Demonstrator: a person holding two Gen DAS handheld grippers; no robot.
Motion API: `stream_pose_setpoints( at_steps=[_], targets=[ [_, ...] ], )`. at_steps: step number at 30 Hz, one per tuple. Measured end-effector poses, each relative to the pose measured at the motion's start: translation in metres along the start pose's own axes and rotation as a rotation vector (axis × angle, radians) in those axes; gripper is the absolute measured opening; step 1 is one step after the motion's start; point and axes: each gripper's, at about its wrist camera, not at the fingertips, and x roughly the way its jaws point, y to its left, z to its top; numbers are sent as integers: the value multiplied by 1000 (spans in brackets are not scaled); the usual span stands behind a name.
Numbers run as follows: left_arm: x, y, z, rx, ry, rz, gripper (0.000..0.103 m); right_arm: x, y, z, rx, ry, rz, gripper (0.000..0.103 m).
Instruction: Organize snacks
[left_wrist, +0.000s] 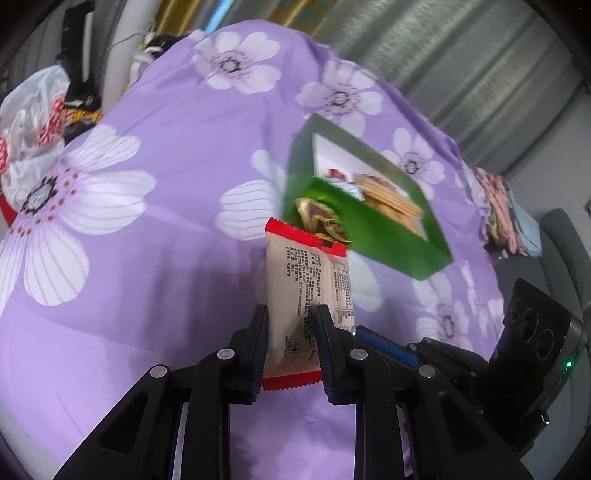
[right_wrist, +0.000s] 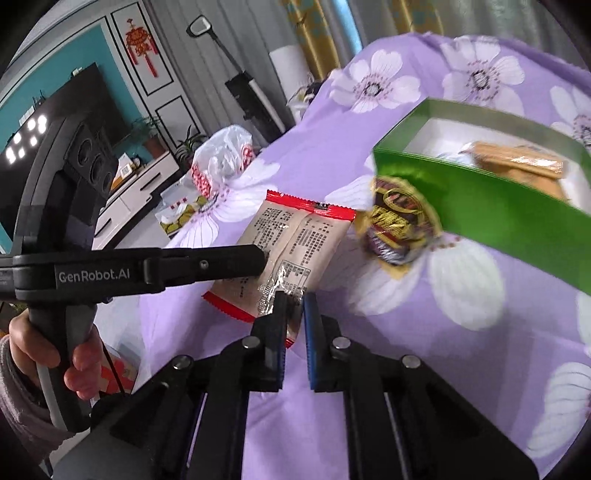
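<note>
transfer step of the snack sorting, seen from both wrist cameras. left hand-held gripper (left_wrist: 290, 350) is clamped on a beige snack packet (left_wrist: 306, 291) with red crimped ends, held by its lower half so that the printed back faces the camera and the top edge points toward the green box (left_wrist: 402, 236). the packet is carried above the purple flowered cloth (left_wrist: 147, 206) on the bench, just short of the box's near wall. right hand-held gripper (right_wrist: 293, 332) holds nothing — its jaws stand at a narrow gap, tips just at the packet's lower corner, whether touching it or merely in front of it cannot be told. the box is open-topped and already holds cracker packs (left_wrist: 388, 199); a dark gold-printed wrapper (left_wrist: 323, 221) lies on the cloth against the box's outer near corner, between packet and box. a white plastic bag (left_wrist: 29, 140) sits well apart at the far left edge.

judged step: packet picked up, not yet stowed. the next move calls for lifting the packet over the near wall and releasing it inside — taking care not to snag the rim or push the box, and leaving the loose wrapper for a later grasp.
</note>
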Motion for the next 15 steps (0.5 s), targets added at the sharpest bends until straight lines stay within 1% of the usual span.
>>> stream_pose_setpoints(
  at_steps=[6, 15],
  targets=[
    [-7, -30, 2, 54, -28, -20, 24, -33, 1, -1, -29, -50, -38, 9],
    [-9, -68, 10, 118, -48, -68, 24, -71, -12, 3, -25, -123, -70, 9]
  ],
)
